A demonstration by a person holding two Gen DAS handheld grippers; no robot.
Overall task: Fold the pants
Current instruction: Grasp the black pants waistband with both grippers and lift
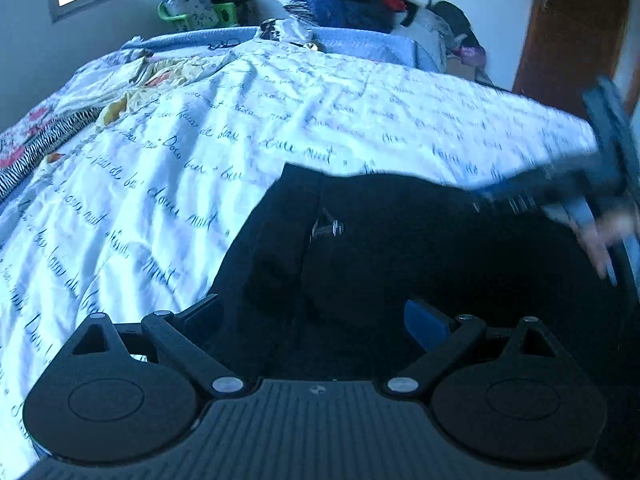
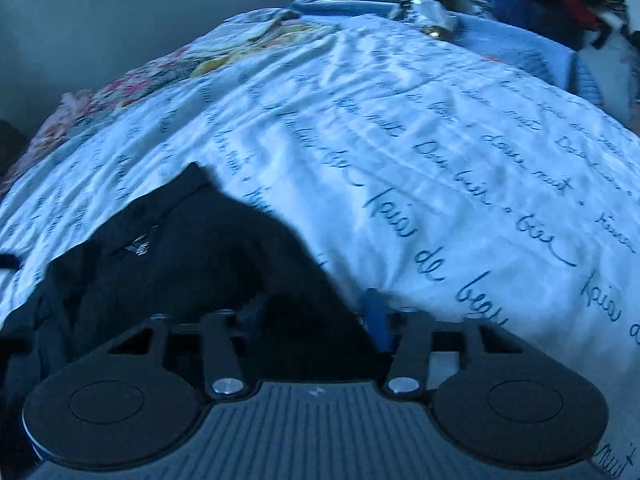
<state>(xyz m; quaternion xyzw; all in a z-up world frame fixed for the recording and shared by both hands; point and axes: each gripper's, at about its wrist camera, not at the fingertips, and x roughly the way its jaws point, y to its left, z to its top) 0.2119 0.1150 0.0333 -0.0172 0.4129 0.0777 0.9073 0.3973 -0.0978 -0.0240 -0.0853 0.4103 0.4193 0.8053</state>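
Script-print bedsheet [image 1: 168, 184]; left gripper [image 1: 316, 320] fingers spread over black pants [image 1: 400, 240]; right gripper [image 2: 316, 320] fingers pinching pants.

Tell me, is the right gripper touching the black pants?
Touching. In the right wrist view, the right gripper has black pants fabric bunched between its fingers, over the white script-printed bedsheet.

Left gripper [image 1: 316, 320]: pitched down, jaws wide apart, dark cloth between them, pads not seen pressing. Right gripper [image 2: 312, 320]: pitched down, jaws narrowed; contact with the cloth there unclear. Seen blurred from left wrist view at right edge, with a blurred hand [image 1: 604, 240] on its handle.
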